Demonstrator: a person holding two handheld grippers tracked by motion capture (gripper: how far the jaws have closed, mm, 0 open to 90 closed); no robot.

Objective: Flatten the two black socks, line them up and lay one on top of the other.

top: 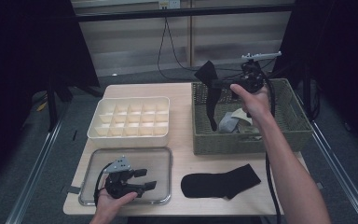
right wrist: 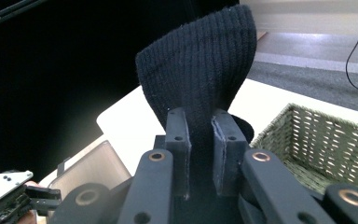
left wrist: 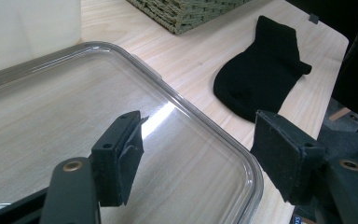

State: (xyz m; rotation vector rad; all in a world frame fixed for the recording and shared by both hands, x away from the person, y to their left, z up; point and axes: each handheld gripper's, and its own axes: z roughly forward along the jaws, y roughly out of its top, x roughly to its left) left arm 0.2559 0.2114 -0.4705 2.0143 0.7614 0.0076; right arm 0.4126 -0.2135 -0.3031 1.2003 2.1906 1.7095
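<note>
My right gripper (top: pixel 213 83) is shut on a black sock (top: pixel 209 93), which hangs from it above the left side of the green wicker basket (top: pixel 214 140). In the right gripper view the ribbed sock (right wrist: pixel 200 70) rises from between the pinched jaws of that gripper (right wrist: pixel 200 140). A second black sock (top: pixel 221 182) lies flat on the table near the front edge. Low over the clear plastic tray (top: pixel 165 154) at the front left, my left gripper (top: pixel 145 178) stands open with nothing between its fingers. The left gripper view shows this open gripper (left wrist: pixel 198 149) over the tray (left wrist: pixel 223 140) and the flat sock (left wrist: pixel 261 74).
A cream divided organiser box (top: pixel 130 117) with several compartments stands behind the tray. Grey and pale socks (top: pixel 235 122) lie inside the basket. The wooden table (top: pixel 184 154) has bare room between tray and flat sock. Black cables trail behind the table.
</note>
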